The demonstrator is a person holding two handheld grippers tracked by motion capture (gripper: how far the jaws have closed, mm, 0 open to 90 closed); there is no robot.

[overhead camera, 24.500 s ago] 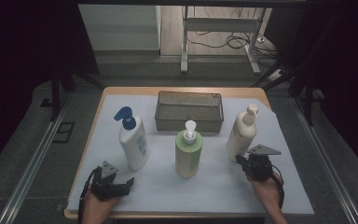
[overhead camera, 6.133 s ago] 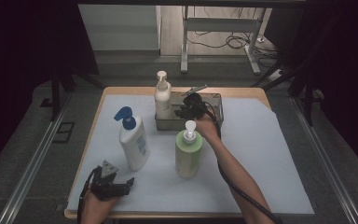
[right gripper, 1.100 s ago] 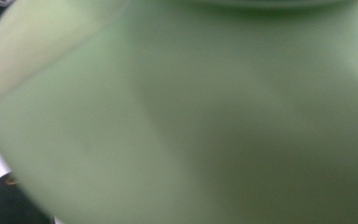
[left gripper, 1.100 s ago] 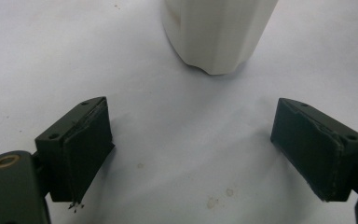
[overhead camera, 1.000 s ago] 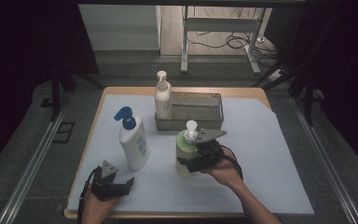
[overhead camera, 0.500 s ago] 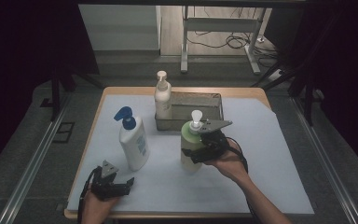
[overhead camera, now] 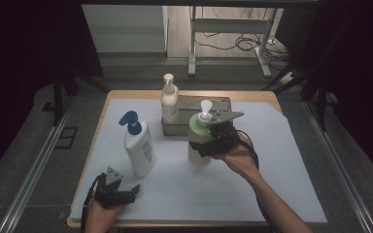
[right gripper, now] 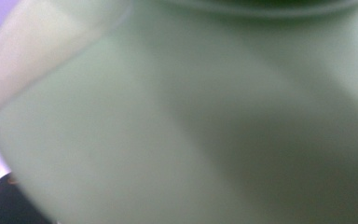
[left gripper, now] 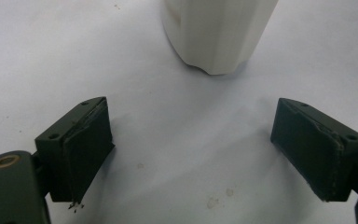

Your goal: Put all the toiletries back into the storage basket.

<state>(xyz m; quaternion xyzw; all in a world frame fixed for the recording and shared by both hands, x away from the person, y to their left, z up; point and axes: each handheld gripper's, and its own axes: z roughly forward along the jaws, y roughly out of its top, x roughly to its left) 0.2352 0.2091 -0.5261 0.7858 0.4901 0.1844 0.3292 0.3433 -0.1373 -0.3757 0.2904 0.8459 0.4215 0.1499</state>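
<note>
My right gripper is shut on a pale green pump bottle, gripping its body from the right side. The bottle hangs upright just in front of a metal basket and looms close and blurred as the green bottle in the right gripper view. A cream pump bottle stands in the basket's left end. My left gripper rests open on the white mat near the front left edge. Its own view has the left gripper with nothing between the jaws and the base of a white bottle ahead.
A white bottle with a blue pump stands left of centre, just beyond the left gripper. The white mat covers the wooden table. Metal rails run along both sides of the table on the floor.
The right hand has lifted the green bottle and carried it a little toward the basket. The left gripper has stayed where it was.
</note>
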